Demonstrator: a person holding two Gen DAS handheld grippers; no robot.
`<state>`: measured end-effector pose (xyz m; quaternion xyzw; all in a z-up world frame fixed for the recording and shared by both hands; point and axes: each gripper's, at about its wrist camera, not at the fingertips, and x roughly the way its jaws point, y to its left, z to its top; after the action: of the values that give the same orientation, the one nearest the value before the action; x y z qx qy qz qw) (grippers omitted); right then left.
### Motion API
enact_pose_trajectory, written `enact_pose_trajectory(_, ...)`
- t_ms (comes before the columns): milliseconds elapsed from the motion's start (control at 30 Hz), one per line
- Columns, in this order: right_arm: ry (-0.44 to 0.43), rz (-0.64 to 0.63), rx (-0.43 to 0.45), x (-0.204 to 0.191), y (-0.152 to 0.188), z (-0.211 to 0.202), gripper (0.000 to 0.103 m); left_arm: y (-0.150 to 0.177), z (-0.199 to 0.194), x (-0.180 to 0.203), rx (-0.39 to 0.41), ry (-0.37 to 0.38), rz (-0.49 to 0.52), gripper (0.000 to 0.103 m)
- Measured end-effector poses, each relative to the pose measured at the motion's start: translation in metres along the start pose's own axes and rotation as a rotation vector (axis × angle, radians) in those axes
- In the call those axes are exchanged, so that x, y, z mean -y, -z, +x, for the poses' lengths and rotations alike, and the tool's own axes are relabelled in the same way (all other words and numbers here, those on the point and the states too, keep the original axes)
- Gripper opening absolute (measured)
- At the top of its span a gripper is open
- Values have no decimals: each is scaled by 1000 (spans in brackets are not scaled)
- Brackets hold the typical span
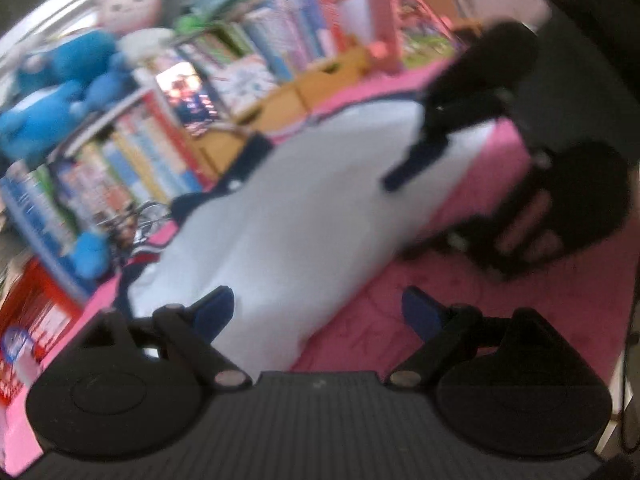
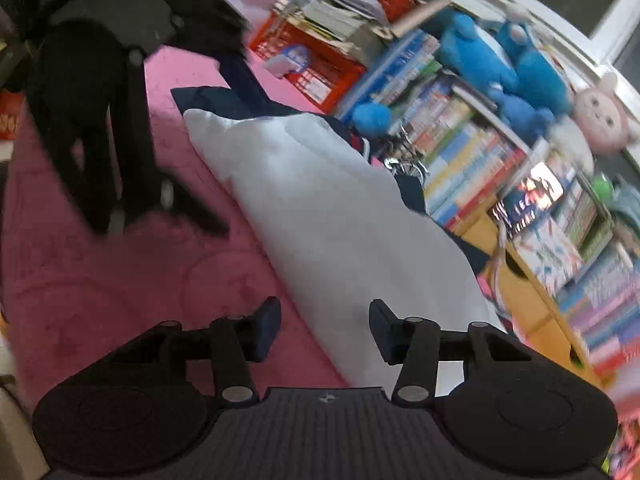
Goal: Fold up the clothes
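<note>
A white garment with navy trim [image 1: 304,208] lies flat on a pink cover [image 1: 460,312]; it also shows in the right wrist view [image 2: 328,216]. My left gripper [image 1: 318,312] is open and empty, just above the garment's near edge. My right gripper [image 2: 324,330] is open and empty over the garment's near end. In the left wrist view the right gripper [image 1: 404,172] shows as a dark blurred shape over the far side of the garment. In the right wrist view the left gripper [image 2: 120,184] shows blurred above the pink cover [image 2: 120,280].
Shelves of books [image 1: 152,152] and blue and pink plush toys [image 1: 60,92] stand behind the pink surface. An orange box [image 1: 328,76] and a red crate [image 2: 316,64] sit near its back edge. A small metal object [image 2: 406,164] lies by the garment.
</note>
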<state>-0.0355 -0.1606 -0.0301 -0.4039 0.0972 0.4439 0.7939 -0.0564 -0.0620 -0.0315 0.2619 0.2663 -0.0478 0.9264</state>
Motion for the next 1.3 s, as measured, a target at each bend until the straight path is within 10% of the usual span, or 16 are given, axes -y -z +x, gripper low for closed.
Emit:
enact_pose_trajectory(67, -25, 54, 2, 12, -1, 6, 37, -2, 10, -3, 4, 9, 14, 92)
enact_pose_trajectory(200, -35, 95, 28, 17, -1, 2, 36, -7, 27, -18, -6, 65, -71, 49)
enact_pose_trajectory(500, 105, -233, 33, -18, 7, 10, 36, -21, 21, -38, 9, 125, -131, 48)
enact_pose_trajectory(767, 114, -307, 32, -12, -4, 24, 15, -22, 31, 39, 57, -88, 529, 51)
enact_pose_trajectory(833, 116, -320, 30, -11, -4, 20, 13, -21, 41, 47, 17, -105, 581, 38)
enact_pose_trajectory(900, 116, -334, 24, -9, -4, 19, 12, -22, 48, 42, -21, -119, 547, 10)
enact_pose_trajectory(1300, 204, -334, -204, 39, 83, 6, 5, 40, 18, -26, -248, -181, 386, 6)
